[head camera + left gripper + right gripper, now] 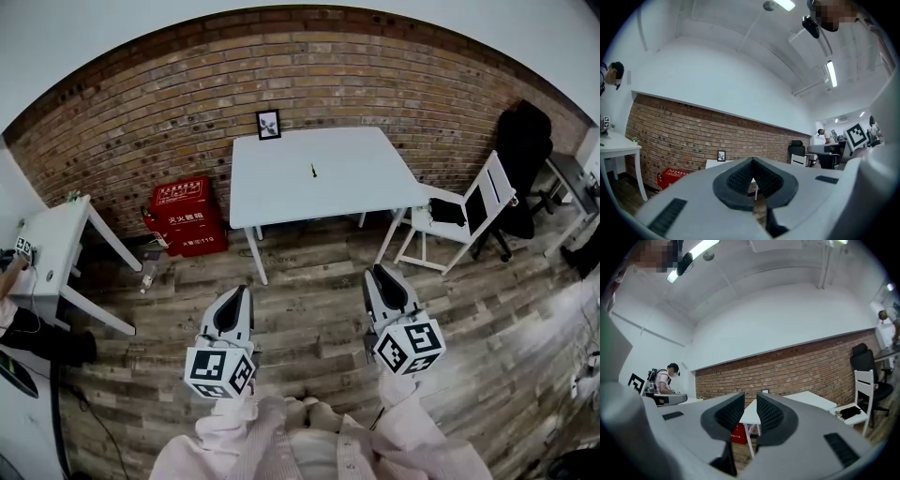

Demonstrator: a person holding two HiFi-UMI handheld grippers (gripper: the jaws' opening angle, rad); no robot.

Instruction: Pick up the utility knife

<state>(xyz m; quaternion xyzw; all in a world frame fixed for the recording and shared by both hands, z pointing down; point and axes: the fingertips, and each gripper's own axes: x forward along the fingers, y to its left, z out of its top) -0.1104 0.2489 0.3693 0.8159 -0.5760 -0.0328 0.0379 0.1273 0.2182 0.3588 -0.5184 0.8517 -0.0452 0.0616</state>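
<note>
The task is barely begun. A small dark object, likely the utility knife [313, 170], lies alone near the middle of the white worktop [272, 199] in the upper centre of the head view, untouched. Both grippers hang low in the frame over the wooden floor [309, 281], well apart from the worktop. The left gripper [235, 293] is clenched on nothing. The right gripper [379, 275] has its jaws slightly parted and empty. Approach, grasp and lift are all left to do.

Open wood floor [309, 281] reaches the white table [319, 202]; a chair [469, 211] stands beside it.
</note>
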